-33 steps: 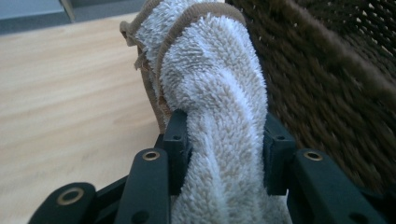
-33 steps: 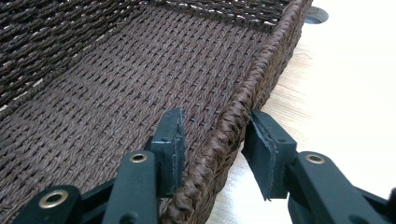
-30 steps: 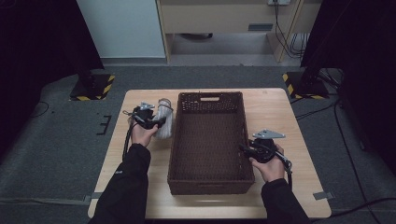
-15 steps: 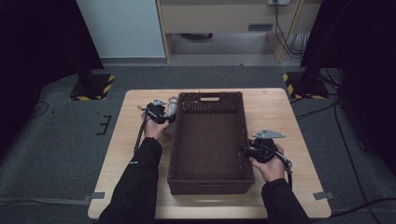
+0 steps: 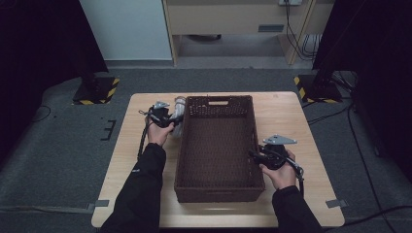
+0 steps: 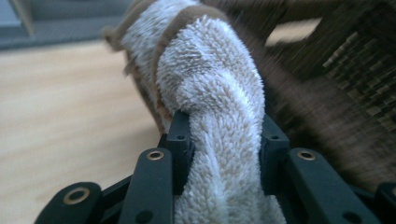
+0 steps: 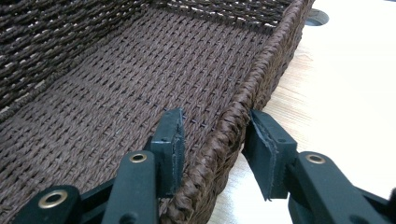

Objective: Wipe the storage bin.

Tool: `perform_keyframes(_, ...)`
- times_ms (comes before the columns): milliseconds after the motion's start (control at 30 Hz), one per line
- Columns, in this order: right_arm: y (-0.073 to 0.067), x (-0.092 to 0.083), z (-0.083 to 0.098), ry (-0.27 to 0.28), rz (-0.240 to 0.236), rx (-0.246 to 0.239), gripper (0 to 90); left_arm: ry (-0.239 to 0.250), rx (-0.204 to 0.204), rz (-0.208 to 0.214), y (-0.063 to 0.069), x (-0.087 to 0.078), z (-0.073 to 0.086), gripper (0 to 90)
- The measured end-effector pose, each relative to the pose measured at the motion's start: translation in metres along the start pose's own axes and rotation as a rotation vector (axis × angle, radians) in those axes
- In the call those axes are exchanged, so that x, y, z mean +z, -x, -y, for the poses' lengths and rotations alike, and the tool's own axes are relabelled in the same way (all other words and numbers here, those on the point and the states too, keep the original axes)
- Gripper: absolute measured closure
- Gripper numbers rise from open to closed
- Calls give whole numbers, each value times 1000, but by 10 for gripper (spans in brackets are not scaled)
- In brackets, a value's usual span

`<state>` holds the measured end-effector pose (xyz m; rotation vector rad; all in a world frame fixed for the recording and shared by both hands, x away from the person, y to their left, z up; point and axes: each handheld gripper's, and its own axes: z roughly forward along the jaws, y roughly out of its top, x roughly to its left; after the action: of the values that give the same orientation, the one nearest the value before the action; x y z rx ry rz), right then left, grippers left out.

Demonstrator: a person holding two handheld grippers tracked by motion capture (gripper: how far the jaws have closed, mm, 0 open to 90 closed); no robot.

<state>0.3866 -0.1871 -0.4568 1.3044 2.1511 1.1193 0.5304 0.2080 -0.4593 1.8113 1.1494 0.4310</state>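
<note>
Jaws of the left gripper (image 6: 223,140) are pinched on a rolled terry towel (image 6: 205,88), which bulges out past the pads on both sides; they have just been closing further on it. The towel is white with a tan border band, its loops coarse and fluffy, and it is twisted into a thick roll. Its long axis runs straight away from the jaws, from between the pads toward the far end, where the tan edge curls over. In the high view the towel (image 5: 178,108) is seen as a pale roll just beside the far left corner of the wicker basket (image 5: 194,145), held above the table (image 5: 291,111), with the left gripper (image 5: 167,118) at its near end.

Jaws of the right gripper (image 7: 215,140) are set astride the basket's right rim (image 7: 243,112), one pad inside the wall and one outside; a gap shows between the outer pad and the weave, so whether the rim is squeezed cannot be told. The basket is dark brown, rectangular, tightly plaited, with a braided rim and a handle slot in its far wall. In the high view the right gripper (image 5: 260,156) sits at the basket's right side, on pale wood.
</note>
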Motion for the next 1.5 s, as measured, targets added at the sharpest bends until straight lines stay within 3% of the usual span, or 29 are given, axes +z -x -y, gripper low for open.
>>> perform_keyframes(100, -1, 0, 0, 0, 6, -9, 583, 1, 25, -5, 2, -4, -11, 642)
perform_keyframes(233, 0, 0, 0, 1, 6, -10, 582, -16, 23, -8, -1, 3, -9, 644)
perform_keyframes(433, 0, 0, 0, 2, 2, -2, 582, -162, 28, -29, -4, 33, 29, 651)
perform_keyframes(533, 0, 0, 0, 2, 4, -5, 583, -136, -24, -4, -10, 33, 42, 655)
perform_keyframes(567, 0, 0, 0, 2, 4, -5, 583, -136, -24, -4, -10, 33, 42, 656)
perform_keyframes(700, 0, 0, 0, 1, 5, -9, 583, -121, -33, 1, -10, 24, 34, 659)
perform_keyframes(733, 0, 0, 0, 1, 5, -8, 583, -86, -28, 7, -9, 16, 22, 659)
perform_keyframes(767, 0, 0, 0, 1, 5, -8, 583, -86, -28, 7, -9, 16, 22, 659)
perform_keyframes(833, -1, 0, 0, 2, 9, -8, 584, -41, -21, 22, -7, 6, 6, 658)
perform_keyframes(867, -1, 0, 0, 1, 9, -9, 584, -16, 8, 20, -3, -2, -10, 657)
perform_keyframes(933, -1, 0, 0, 1, 10, -9, 584, -22, 45, 8, 0, -4, -18, 655)
perform_keyframes(967, -1, 0, 0, 2, 10, -9, 584, -22, 45, 8, 0, -4, -18, 655)
perform_keyframes(1100, -1, 0, 0, 2, 9, -8, 584, -37, 58, 10, 0, 1, -9, 658)
perform_keyframes(1267, -1, 0, 0, 2, 9, -9, 584, -108, 53, 19, -2, 12, 17, 660)
perform_keyframes(1300, -1, 0, 0, 2, 9, -9, 584, -138, 43, 20, -3, 16, 28, 660)
perform_keyframes(1367, -1, 0, 0, 2, 9, -9, 584, -150, 24, 25, -4, 17, 35, 661)
perform_keyframes(1500, -1, 0, 0, -1, 8, -12, 584, -151, 2, 45, -5, 10, 38, 660)
